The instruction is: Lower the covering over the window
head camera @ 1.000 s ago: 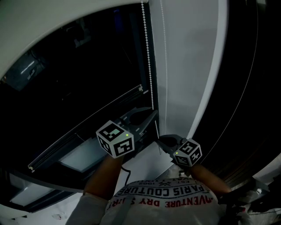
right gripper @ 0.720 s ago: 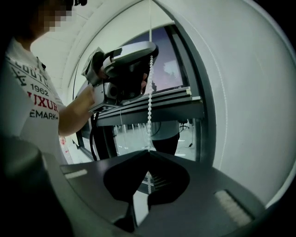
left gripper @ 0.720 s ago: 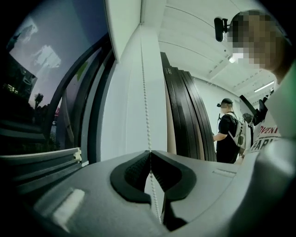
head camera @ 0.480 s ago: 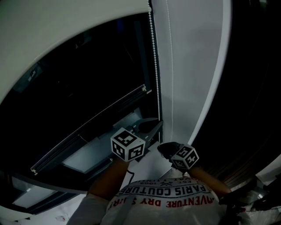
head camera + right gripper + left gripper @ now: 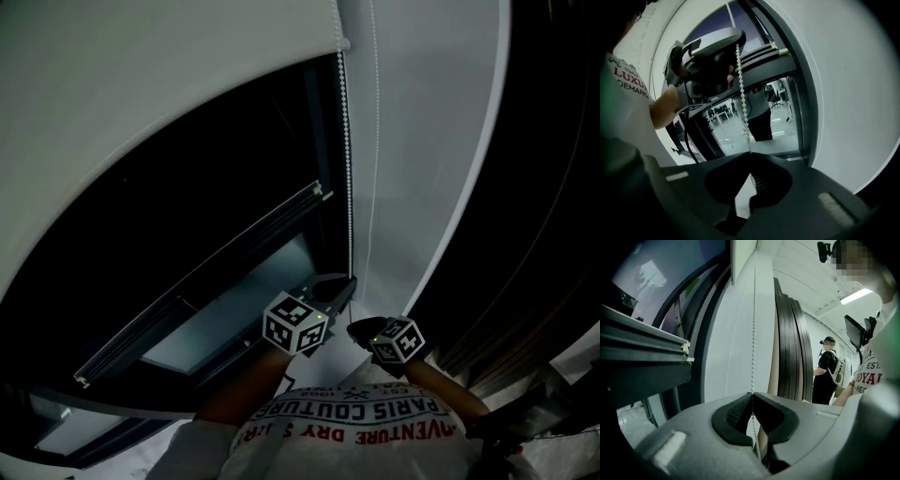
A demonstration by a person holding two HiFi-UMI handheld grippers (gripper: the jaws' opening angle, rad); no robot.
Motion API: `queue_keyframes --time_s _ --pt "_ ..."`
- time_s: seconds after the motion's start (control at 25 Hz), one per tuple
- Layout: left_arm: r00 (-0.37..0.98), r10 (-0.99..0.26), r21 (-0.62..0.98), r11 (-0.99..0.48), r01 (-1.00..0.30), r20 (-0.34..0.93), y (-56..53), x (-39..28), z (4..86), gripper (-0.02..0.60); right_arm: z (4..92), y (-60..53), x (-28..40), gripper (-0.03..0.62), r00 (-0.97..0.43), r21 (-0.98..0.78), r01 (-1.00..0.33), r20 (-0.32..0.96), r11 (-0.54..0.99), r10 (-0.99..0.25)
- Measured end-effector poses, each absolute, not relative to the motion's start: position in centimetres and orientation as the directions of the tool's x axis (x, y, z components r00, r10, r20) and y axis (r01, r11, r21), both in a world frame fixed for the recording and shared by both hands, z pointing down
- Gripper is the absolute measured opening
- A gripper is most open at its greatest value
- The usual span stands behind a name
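**Your left claw (image 5: 752,394) and right claw (image 5: 750,153) are both clamped shut on the white beaded pull chain (image 5: 349,187) beside the dark window pane (image 5: 216,216).**

Around you, a grey metal rail (image 5: 202,281) crosses the pane at a slant. A white wall panel (image 5: 422,141) stands just right of the chain, with a stack of black upright panels (image 5: 792,348) beyond it and a person in black (image 5: 827,371) further off. The head view is dim, and the pale fabric roller blind (image 5: 141,112) is cut off at the top, covering only the window's upper part. Below each grip the chain disappears behind the claw bodies. It runs straight down into both jaws, and your left claw grips it just above your right.
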State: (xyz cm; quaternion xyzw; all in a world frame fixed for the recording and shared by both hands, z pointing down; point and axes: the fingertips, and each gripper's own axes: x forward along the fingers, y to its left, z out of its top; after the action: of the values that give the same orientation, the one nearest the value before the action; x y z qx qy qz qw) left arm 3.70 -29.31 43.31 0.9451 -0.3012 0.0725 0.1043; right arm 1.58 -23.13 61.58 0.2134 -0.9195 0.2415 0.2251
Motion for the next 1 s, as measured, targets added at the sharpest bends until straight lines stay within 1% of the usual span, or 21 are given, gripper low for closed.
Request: queue_keyframes --time_s 0.16,0.28,0.4,0.48,0.52,0.6,0.64,0.72,0.84,0.92,1.0 --pt "0.802 -0.551 0.189 -0.783 -0.592 0.229 -29.0 3.0 46.0 0.011 63.5 -21.7 1.3 0.008 -0.787 -0.353 -0.516 0.555 0.780 -0.269" --pt "0.813 -0.550 0.212 -0.785 -0.582 0.192 -28.5 2.8 46.0 0.011 63.5 -21.1 1.2 0.009 -0.795 -0.371 -0.525 0.535 0.766 -0.286" --pt "0.828 -0.534 0.205 -0.802 -0.561 0.173 -27.5 3.1 45.6 0.011 62.8 -20.3 1.2 0.016 -0.798 -0.364 -0.507 0.540 0.782 -0.266" --pt "0.841 -0.515 0.193 -0.819 -0.540 0.166 -26.6 3.3 45.4 0.011 61.6 -20.1 1.8 0.087 -0.794 -0.344 -0.507 0.543 0.790 -0.273" --pt "0.846 -0.509 0.186 -0.826 -0.532 0.162 -26.2 3.3 45.3 0.011 60.7 -20.2 2.2 0.111 -0.794 -0.339 -0.512 0.537 0.789 -0.285" --pt "0.849 -0.504 0.170 -0.833 -0.526 0.158 -25.9 3.2 45.1 0.011 58.8 -20.8 2.8 0.146 -0.796 -0.321 -0.519 0.519 0.792 -0.311" --pt "0.850 -0.503 0.162 -0.836 -0.525 0.160 -25.7 3.1 45.2 0.011 57.6 -21.1 3.2 0.150 -0.795 -0.299 -0.523 0.509 0.798 -0.331" --pt "0.850 -0.499 0.148 -0.840 -0.522 0.168 -25.1 3.2 45.5 0.011 54.5 -21.9 4.2 0.150 -0.794 -0.246 -0.540 0.466 0.805 -0.391" --pt "0.855 -0.490 0.140 -0.847 -0.513 0.170 -24.6 3.4 45.3 0.011 47.1 -23.6 5.4 0.132 -0.807 -0.183 -0.563 0.329 0.806 -0.490" --pt "0.861 -0.478 0.141 -0.854 -0.502 0.173 -24.1 3.5 45.1 0.011 41.5 -24.1 5.3 0.121 -0.819 -0.133 -0.562 0.227 0.816 -0.527" --pt "0.867 -0.465 0.138 -0.861 -0.490 0.178 -23.5 3.7 45.0 0.011 36.6 -24.1 4.6 0.120 -0.836 -0.102 -0.546 0.130 0.831 -0.533"
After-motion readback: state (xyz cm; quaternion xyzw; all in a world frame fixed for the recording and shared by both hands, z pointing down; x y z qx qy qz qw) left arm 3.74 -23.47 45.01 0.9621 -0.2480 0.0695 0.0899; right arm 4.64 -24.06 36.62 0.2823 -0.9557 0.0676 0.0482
